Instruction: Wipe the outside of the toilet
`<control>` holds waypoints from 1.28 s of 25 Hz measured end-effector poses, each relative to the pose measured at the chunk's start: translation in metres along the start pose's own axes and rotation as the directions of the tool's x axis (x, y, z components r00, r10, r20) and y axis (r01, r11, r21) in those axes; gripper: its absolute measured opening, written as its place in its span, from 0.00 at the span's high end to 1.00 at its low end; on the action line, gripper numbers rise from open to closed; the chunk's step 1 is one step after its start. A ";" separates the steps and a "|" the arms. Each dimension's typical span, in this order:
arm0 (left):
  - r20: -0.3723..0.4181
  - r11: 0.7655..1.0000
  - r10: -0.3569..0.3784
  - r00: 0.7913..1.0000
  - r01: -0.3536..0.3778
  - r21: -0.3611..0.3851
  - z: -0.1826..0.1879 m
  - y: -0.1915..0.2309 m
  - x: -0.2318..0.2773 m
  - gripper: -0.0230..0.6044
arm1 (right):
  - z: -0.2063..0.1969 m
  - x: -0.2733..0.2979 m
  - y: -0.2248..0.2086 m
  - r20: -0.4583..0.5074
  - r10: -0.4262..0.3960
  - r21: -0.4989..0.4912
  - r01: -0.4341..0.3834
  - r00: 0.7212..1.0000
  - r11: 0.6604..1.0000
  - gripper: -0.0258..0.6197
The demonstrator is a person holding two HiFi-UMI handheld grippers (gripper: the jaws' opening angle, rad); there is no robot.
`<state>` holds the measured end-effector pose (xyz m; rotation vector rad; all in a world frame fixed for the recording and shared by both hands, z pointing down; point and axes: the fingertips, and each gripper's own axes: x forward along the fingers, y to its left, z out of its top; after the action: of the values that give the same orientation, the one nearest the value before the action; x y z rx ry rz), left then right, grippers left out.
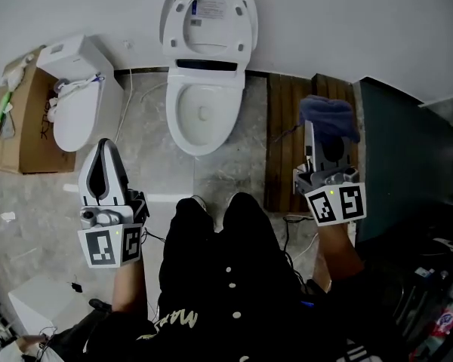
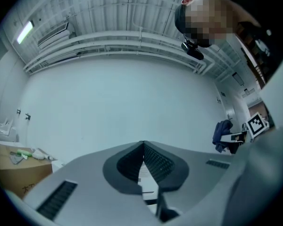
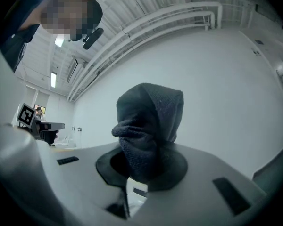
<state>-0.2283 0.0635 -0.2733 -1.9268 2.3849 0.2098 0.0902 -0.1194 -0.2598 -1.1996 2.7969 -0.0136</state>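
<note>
The toilet [image 1: 202,111] stands on the floor [image 1: 147,119] against the white wall [image 1: 377,21], straight ahead of the person and between the two tools, well apart from both. Its lid [image 1: 208,13] is tipped up at the wall, which leaves the rim and the outer sides of the bowl free to reach. The right tongs [image 1: 322,145] are clamped on a dark blue cloth [image 1: 328,115]. It is gripped low, so a thick bunch stands out past the tips, probably so that the soft bulk meets the porcelain and the hard tips do not. The left tongs [image 1: 106,148] are pressed together with nothing between them. They are held off to the side, apparently as a spare hand. Both gripper views look at wall and ceiling, so the tools seem to be carried tilted upward, not yet aimed at the bowl. No wiping looks to have begun, and the cloth would need to come down and across to the toilet's outer shell. A second white toilet [image 1: 75,104] and a cardboard box [image 1: 19,119] sit to the left, clear of the work.
</note>
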 end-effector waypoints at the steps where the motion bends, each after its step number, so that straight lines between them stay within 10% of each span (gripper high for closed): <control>1: 0.001 1.000 0.000 1.000 0.000 0.003 0.007 -0.002 -0.001 0.95 | 0.008 -0.004 -0.003 0.007 -0.012 0.003 0.012 1.000 1.000 0.90; 32: -0.028 0.985 0.146 0.989 -0.143 0.093 0.071 0.051 -0.059 0.95 | 0.087 -0.074 -0.067 0.018 -0.158 -0.084 0.159 0.987 0.984 0.90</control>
<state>-0.2680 0.1415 -0.3321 -1.7346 2.5124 0.0745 0.1975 -0.1092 -0.3372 -1.4347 2.7097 0.1012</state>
